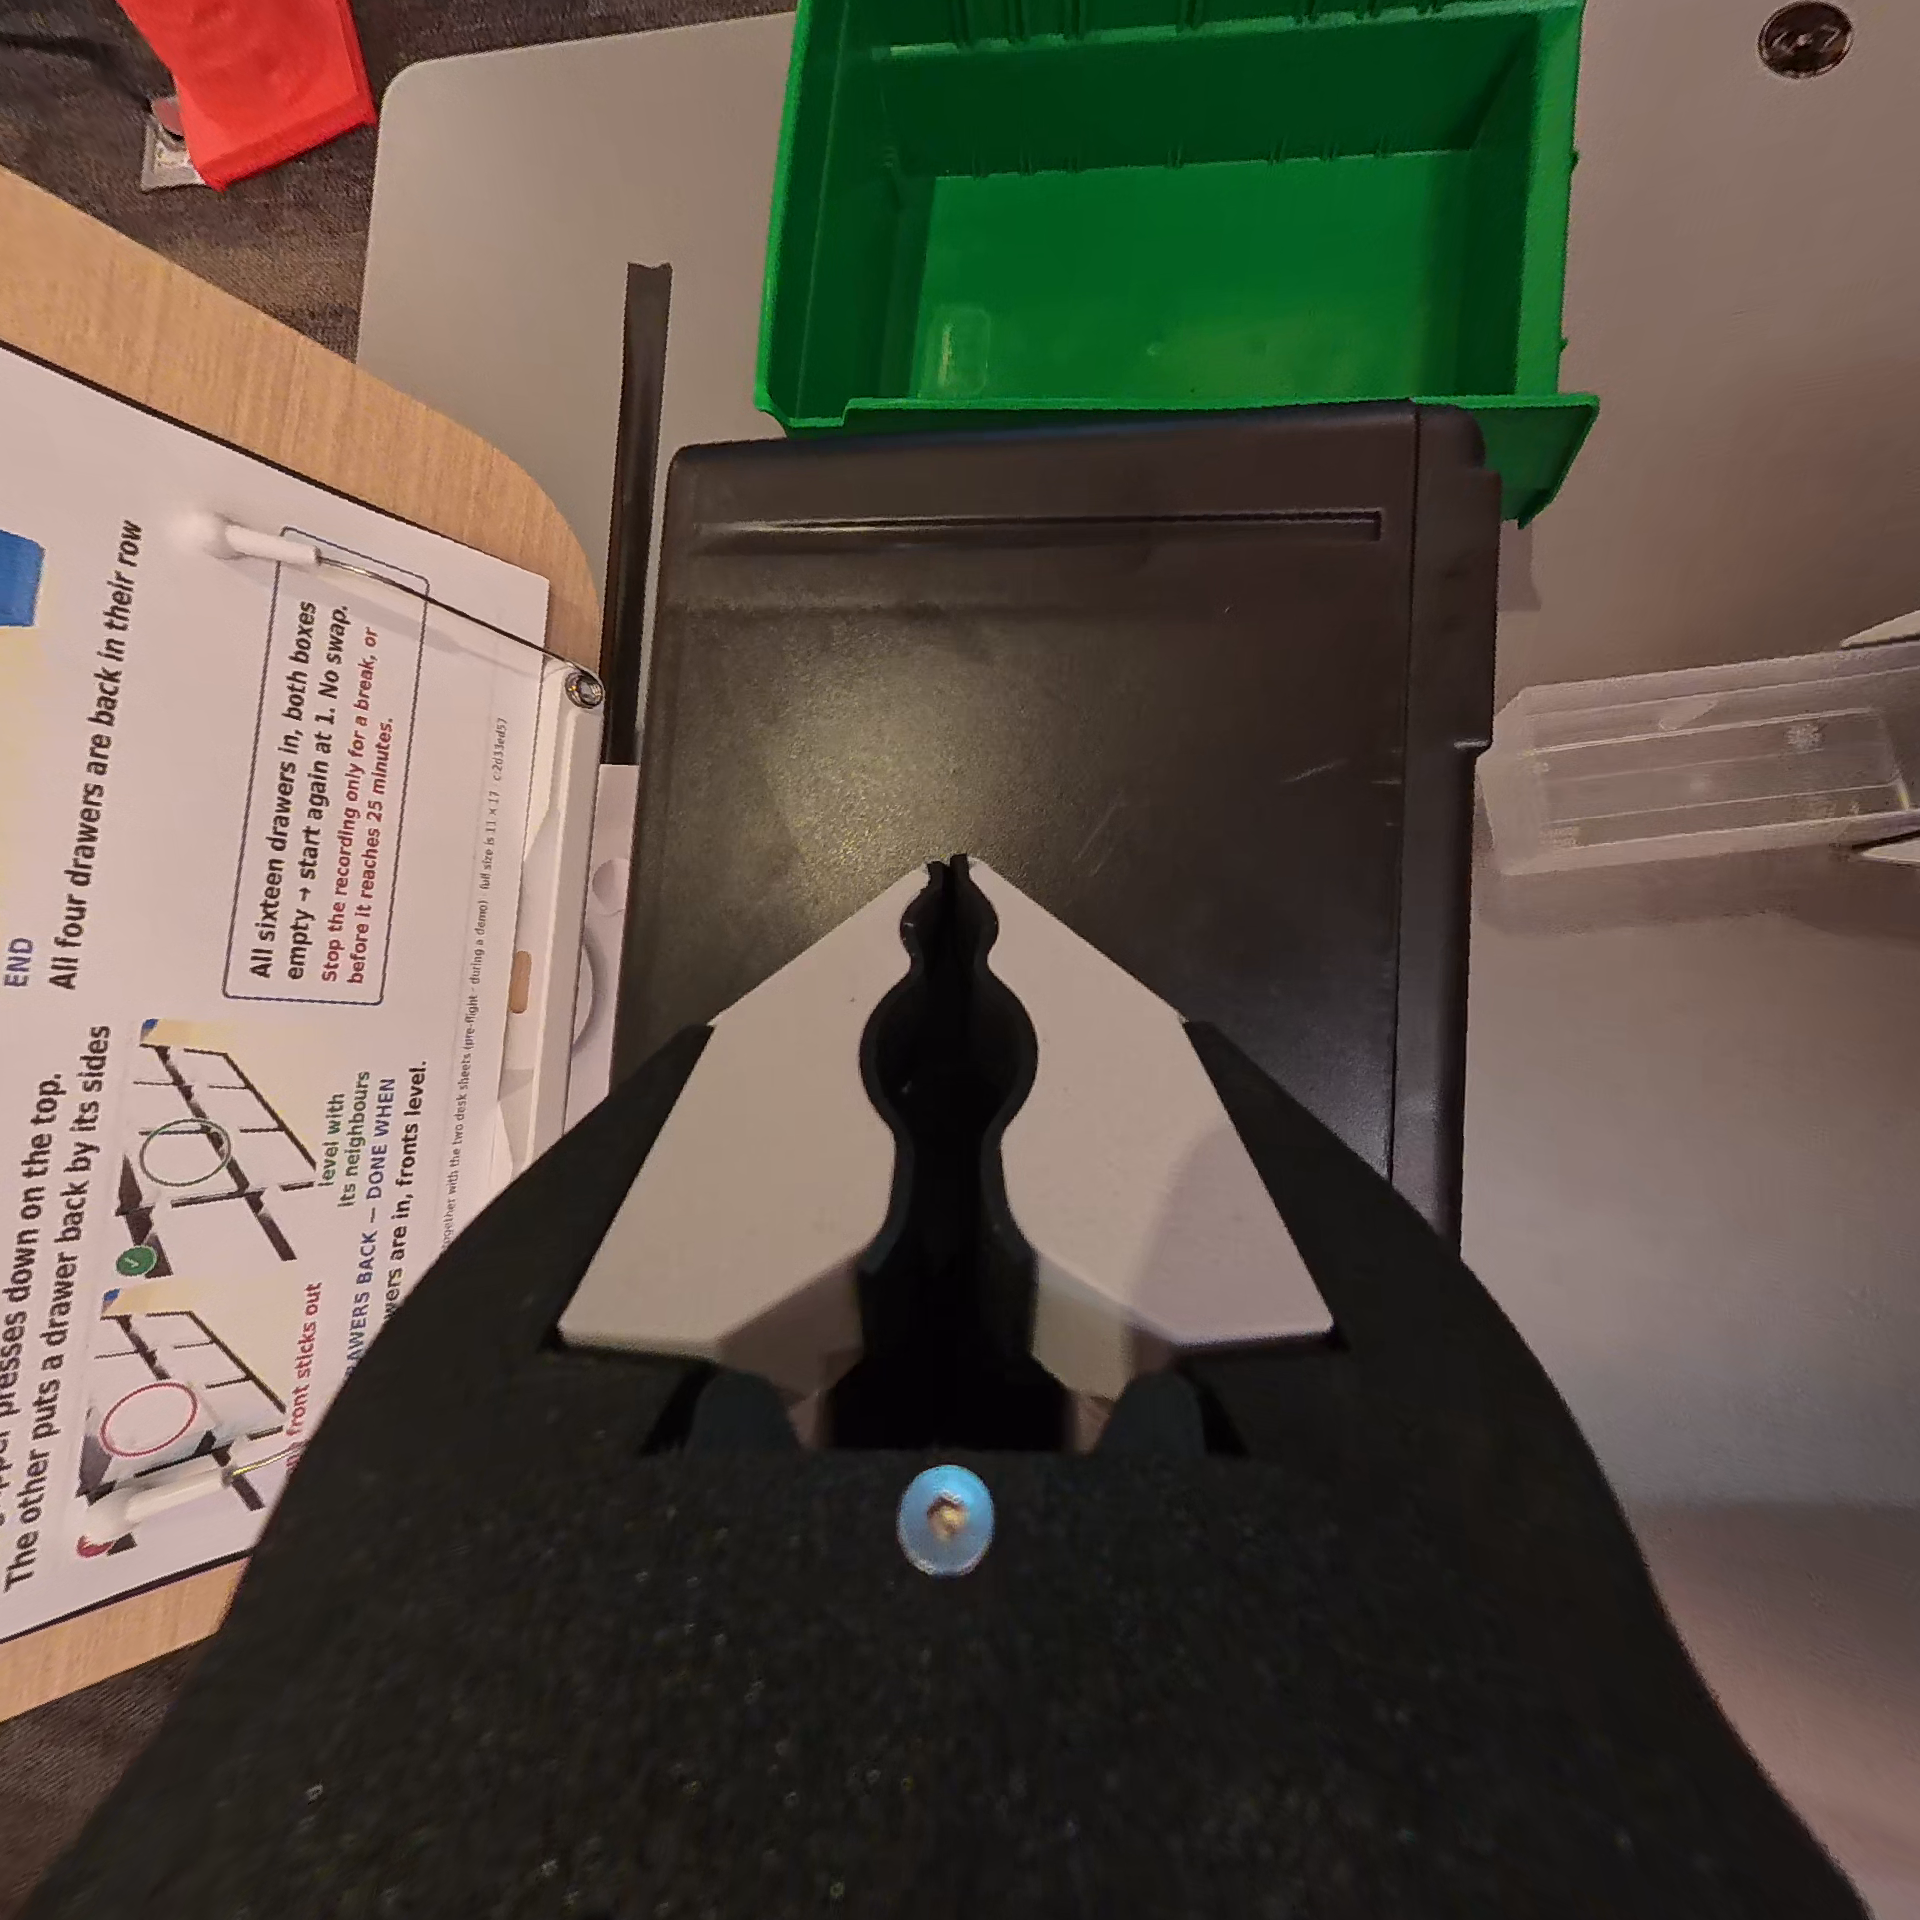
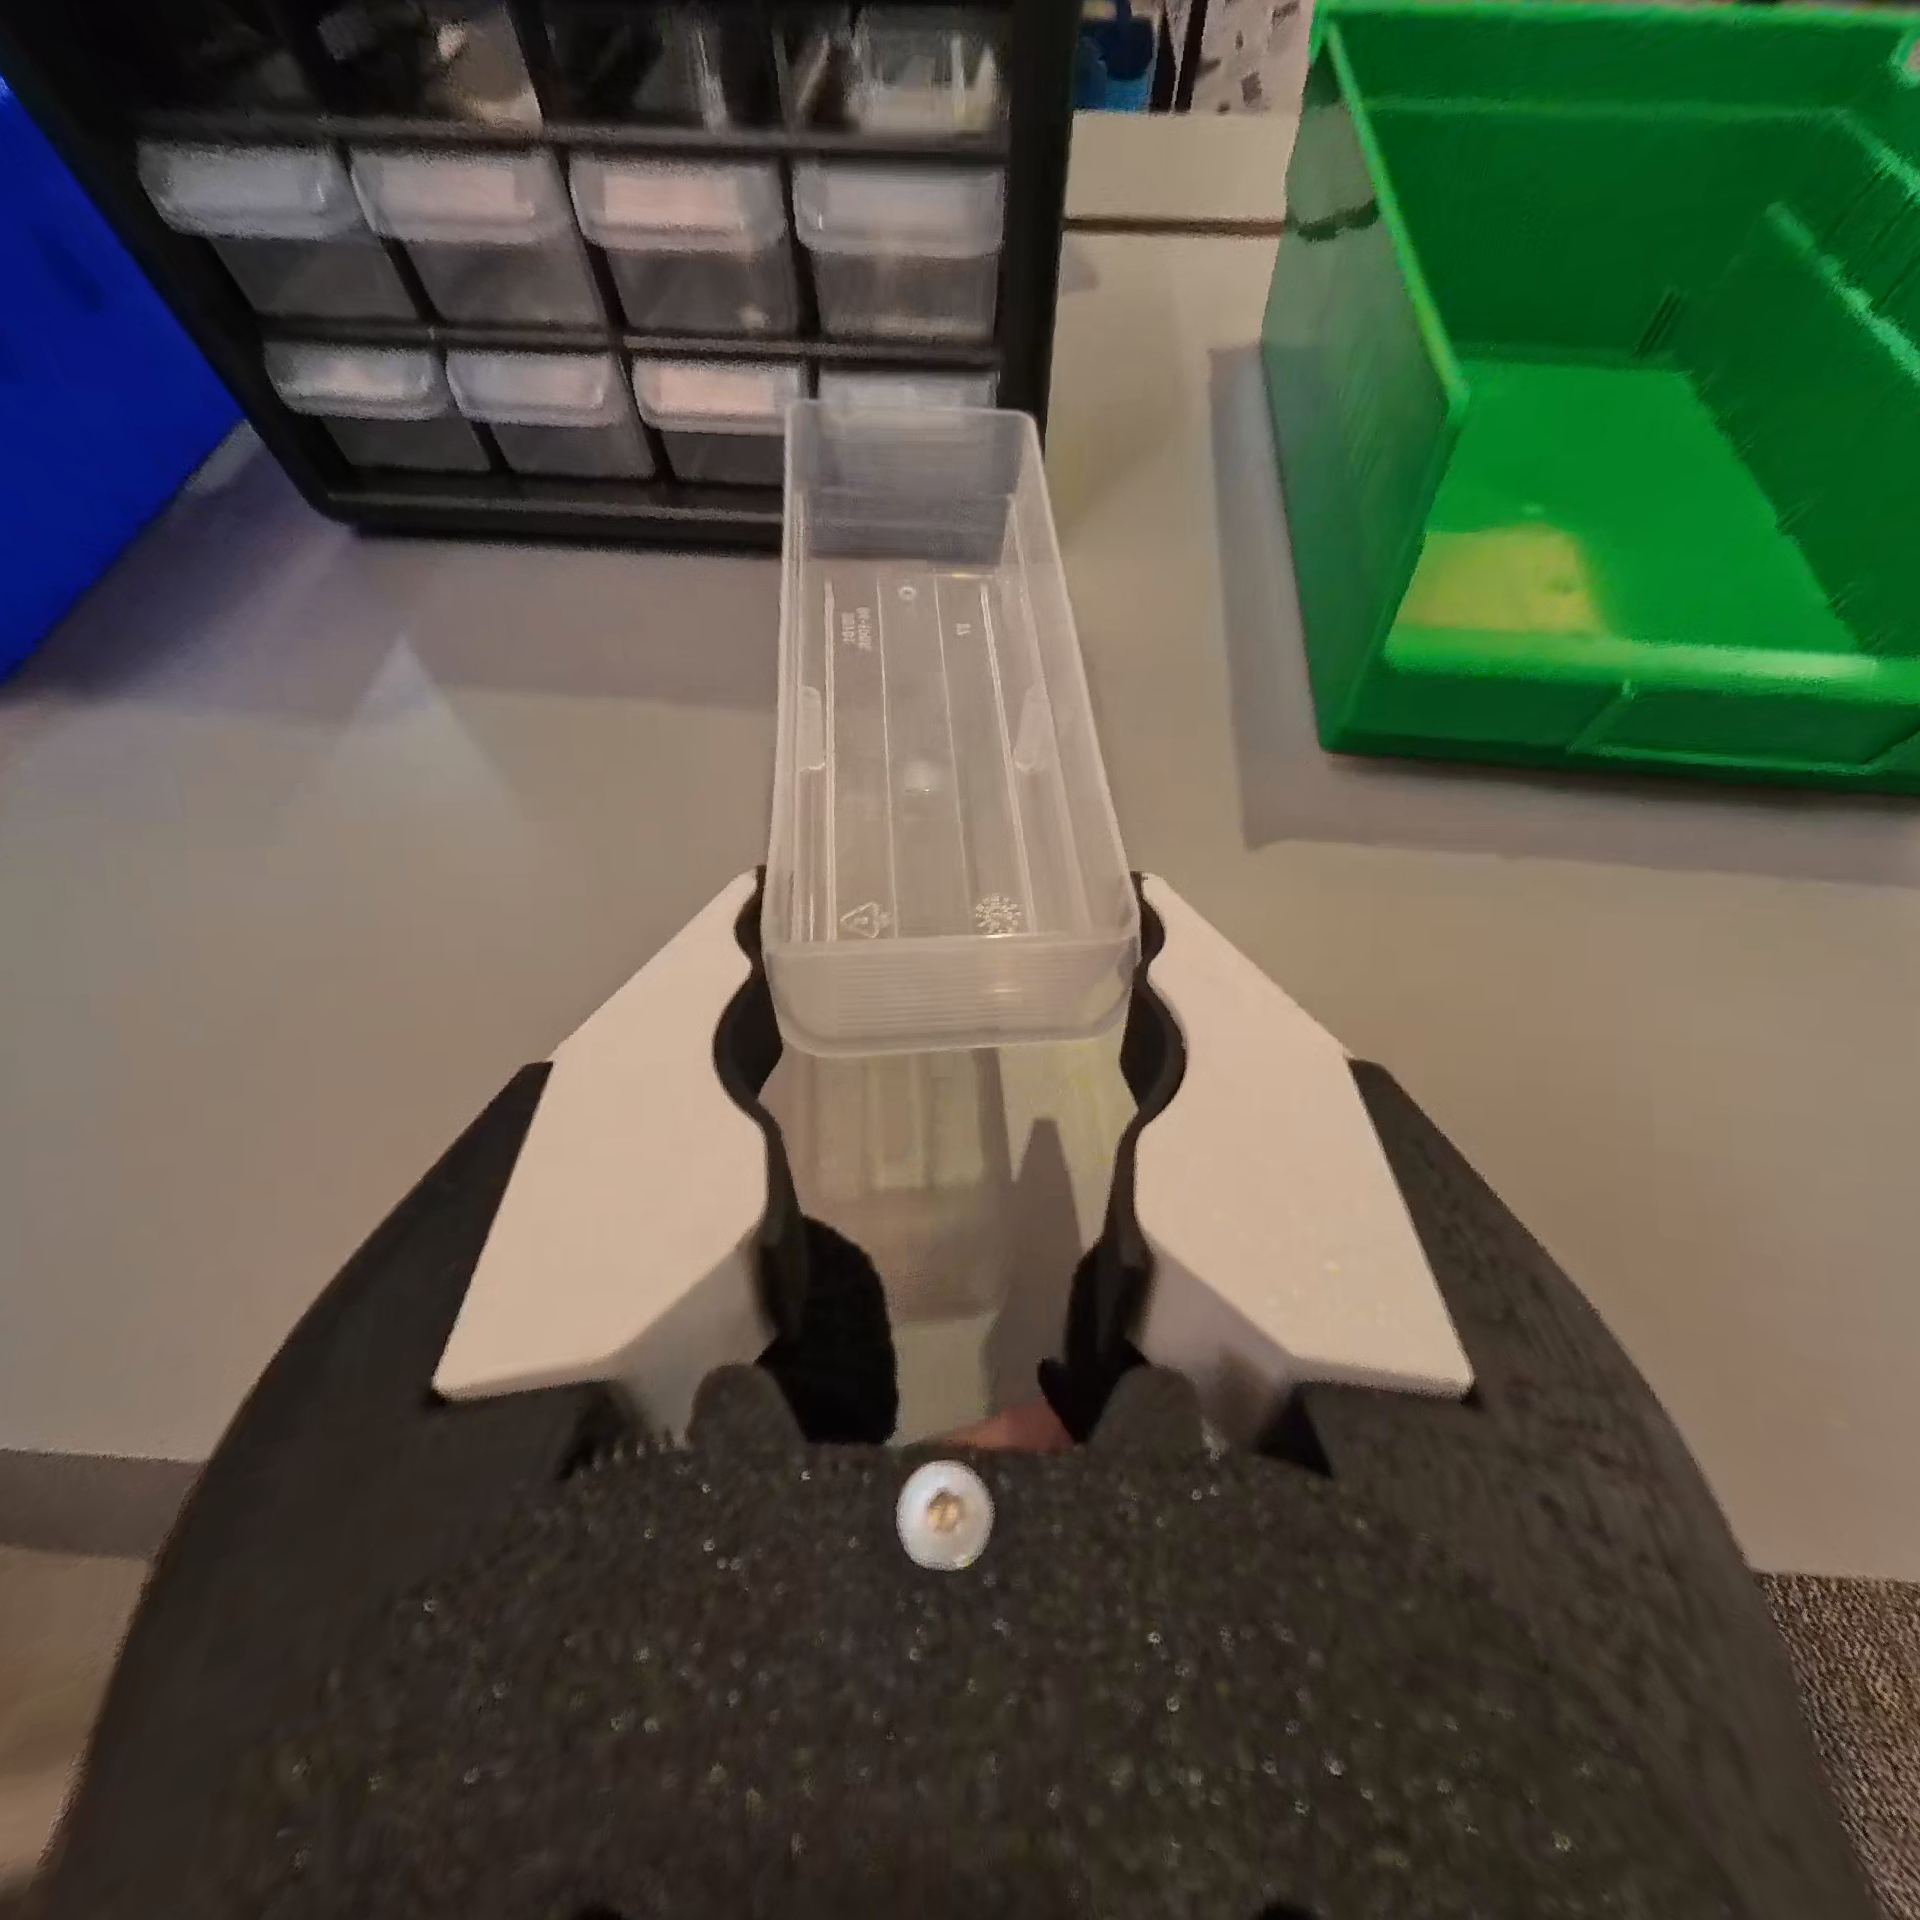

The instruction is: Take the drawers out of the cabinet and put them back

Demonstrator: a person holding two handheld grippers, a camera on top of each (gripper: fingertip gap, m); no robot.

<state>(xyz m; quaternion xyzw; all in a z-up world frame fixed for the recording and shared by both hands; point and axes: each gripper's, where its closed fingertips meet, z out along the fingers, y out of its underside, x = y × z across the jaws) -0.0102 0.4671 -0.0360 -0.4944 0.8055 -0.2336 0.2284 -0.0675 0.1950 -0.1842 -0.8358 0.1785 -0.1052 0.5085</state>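
Your right gripper (image 2: 948,951) is clamped on the near end of a clear drawer (image 2: 925,727), which points lengthwise straight away from you toward the cabinet (image 2: 582,301). The drawer's far end sits just in front of the bottom row's rightmost slot, so its long axis already lines up with that opening; whether it is going in or coming out I cannot tell. Your left gripper (image 1: 951,868) has its fingers pressed together with nothing between them, resting on or hovering just above the cabinet's black top. A green bin (image 2: 1621,416) stands to the right, well apart.
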